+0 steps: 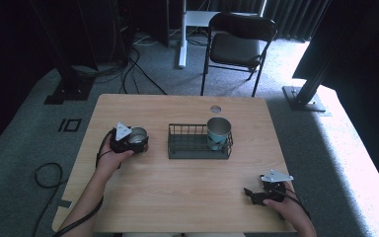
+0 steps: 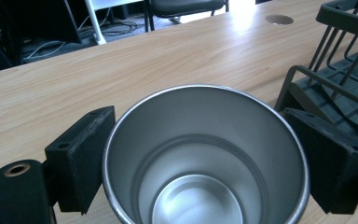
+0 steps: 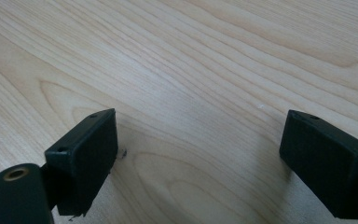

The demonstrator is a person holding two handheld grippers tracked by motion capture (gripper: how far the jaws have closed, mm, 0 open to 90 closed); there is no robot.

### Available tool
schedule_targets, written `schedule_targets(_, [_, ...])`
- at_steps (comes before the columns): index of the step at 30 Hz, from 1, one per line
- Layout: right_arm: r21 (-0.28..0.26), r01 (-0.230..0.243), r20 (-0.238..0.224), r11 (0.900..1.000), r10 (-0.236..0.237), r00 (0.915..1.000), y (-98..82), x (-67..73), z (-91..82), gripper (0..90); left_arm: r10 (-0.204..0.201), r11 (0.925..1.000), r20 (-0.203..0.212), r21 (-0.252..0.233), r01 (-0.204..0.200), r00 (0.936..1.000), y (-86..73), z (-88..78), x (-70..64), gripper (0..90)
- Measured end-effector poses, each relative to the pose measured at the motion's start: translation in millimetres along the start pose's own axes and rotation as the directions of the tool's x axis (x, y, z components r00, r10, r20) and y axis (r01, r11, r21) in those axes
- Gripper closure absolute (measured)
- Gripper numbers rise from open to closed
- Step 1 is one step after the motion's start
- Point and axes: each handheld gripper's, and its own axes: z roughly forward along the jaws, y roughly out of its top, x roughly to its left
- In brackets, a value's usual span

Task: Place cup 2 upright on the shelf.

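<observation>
One teal cup (image 1: 219, 132) already stands in the wire rack (image 1: 197, 148), while the left gripper (image 1: 128, 139) has its fingers closed on the steel cup (image 2: 205, 158) on the worktop (image 1: 187, 182) left of the rack, not yet racked; the right gripper (image 1: 264, 193) rests open.

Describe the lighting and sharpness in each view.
High view: dim and soft, with blown-out daylight on the floor at right. Left gripper view: sharp, soft reflections inside the steel cup, glare on the far table. Right gripper view: evenly lit, wood grain crisp.
</observation>
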Motion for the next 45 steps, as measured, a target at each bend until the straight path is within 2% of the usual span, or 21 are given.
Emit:
schedule_targets(1, [0.000,0.000,0.000,1.000,0.000,1.0000,0.0,0.0,0.0,10.9,-0.021,0.9998,-0.007,0.004,0.021,0.9998,1.4,-0.6,1.2,13.8])
schedule_targets(4, [0.000,0.000,0.000,1.000,0.000,1.0000,0.0,0.0,0.0,11.0,-0.040,0.9992,0.006,-0.006,0.040,0.9992,4.8,-3.2,2.7,13.9])
schedule_targets(12, [0.000,0.000,0.000,1.000,0.000,1.0000,0.0,0.0,0.0,11.0,-0.036,0.9991,0.009,-0.022,0.036,0.9993,18.4,-11.4,0.0,13.9])
schedule_targets(22, [0.000,0.000,0.000,1.000,0.000,1.0000,0.0,0.0,0.0,11.0,-0.031,0.9970,0.037,-0.069,0.034,0.9988,46.9,-22.9,-5.2,13.9])
schedule_targets(27, [0.000,0.000,0.000,1.000,0.000,1.0000,0.0,0.0,0.0,11.0,-0.014,0.9953,0.050,-0.095,0.018,0.9986,66.3,-30.0,-9.7,14.0])
schedule_targets(36, [0.000,0.000,0.000,1.000,0.000,1.0000,0.0,0.1,0.0,11.0,0.012,0.9929,0.095,-0.119,-0.001,0.9954,93.2,-29.8,-22.8,13.9])
schedule_targets(39, [0.000,0.000,0.000,1.000,0.000,1.0000,0.0,0.0,0.0,11.0,0.037,0.9923,0.098,-0.121,-0.025,0.9945,101.0,-29.0,-28.7,14.0])
schedule_targets(45, [0.000,0.000,0.000,1.000,0.000,1.0000,0.0,0.0,0.0,11.0,0.056,0.9906,0.125,-0.131,-0.040,0.9905,111.4,-27.2,-38.7,14.0])
